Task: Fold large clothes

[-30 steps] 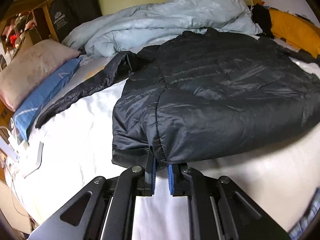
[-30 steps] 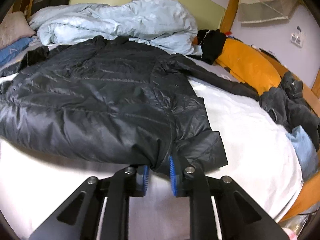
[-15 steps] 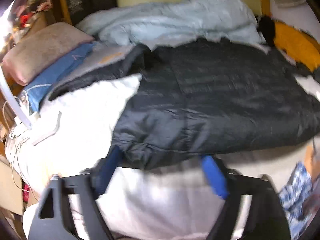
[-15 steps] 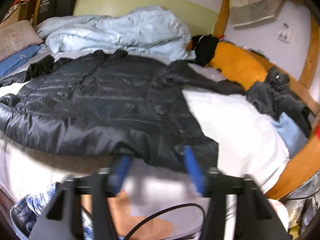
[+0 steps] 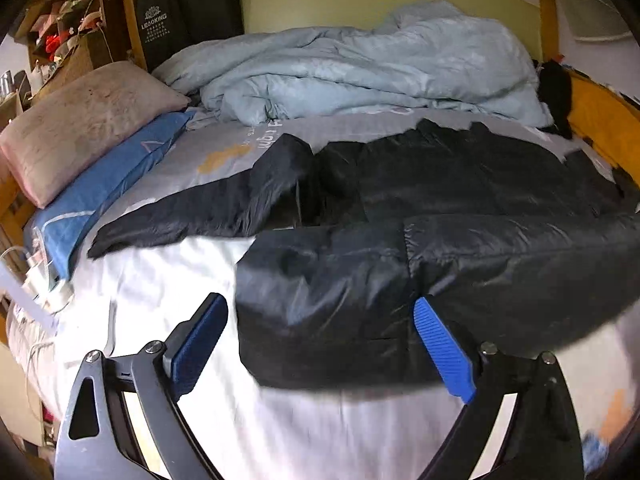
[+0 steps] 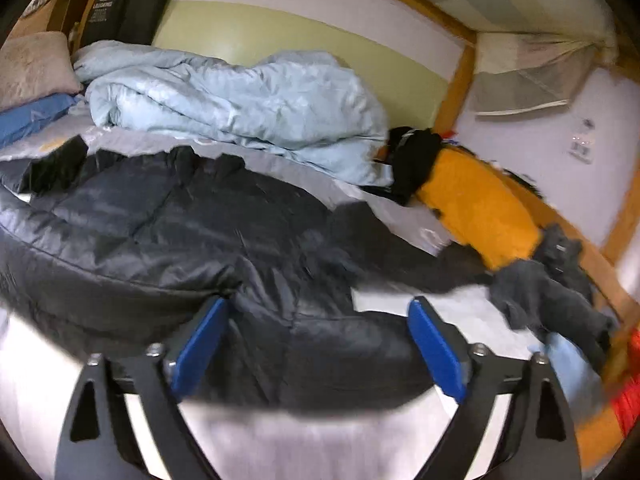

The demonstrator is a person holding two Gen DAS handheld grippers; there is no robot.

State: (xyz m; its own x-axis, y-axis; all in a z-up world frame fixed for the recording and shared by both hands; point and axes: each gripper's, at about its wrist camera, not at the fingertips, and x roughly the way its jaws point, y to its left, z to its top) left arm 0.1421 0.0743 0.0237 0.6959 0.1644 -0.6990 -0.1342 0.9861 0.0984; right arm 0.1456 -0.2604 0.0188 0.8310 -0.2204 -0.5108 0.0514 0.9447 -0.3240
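Note:
A large black puffer jacket [image 5: 440, 240] lies spread on the white sheet of the bed [image 5: 168, 280], its hem towards me and one sleeve [image 5: 192, 216] stretched out to the left. It also shows in the right wrist view [image 6: 180, 236], with the other sleeve [image 6: 404, 252] running right. My left gripper [image 5: 320, 332] is open and empty, its blue pads [image 5: 442, 344] just above the hem's left corner. My right gripper [image 6: 318, 340] is open and empty above the hem's right part.
A crumpled light blue duvet [image 5: 360, 64] lies at the head of the bed. A pink pillow [image 5: 80, 120] and a blue pillow [image 5: 108, 184] lie on the left. An orange cushion [image 6: 480, 208] and dark clothes [image 6: 548, 292] lie on the right.
Both grippers were shut on the jacket's hem one second ago. They have opened wide, let go of it and pulled back; the jacket now lies flat.

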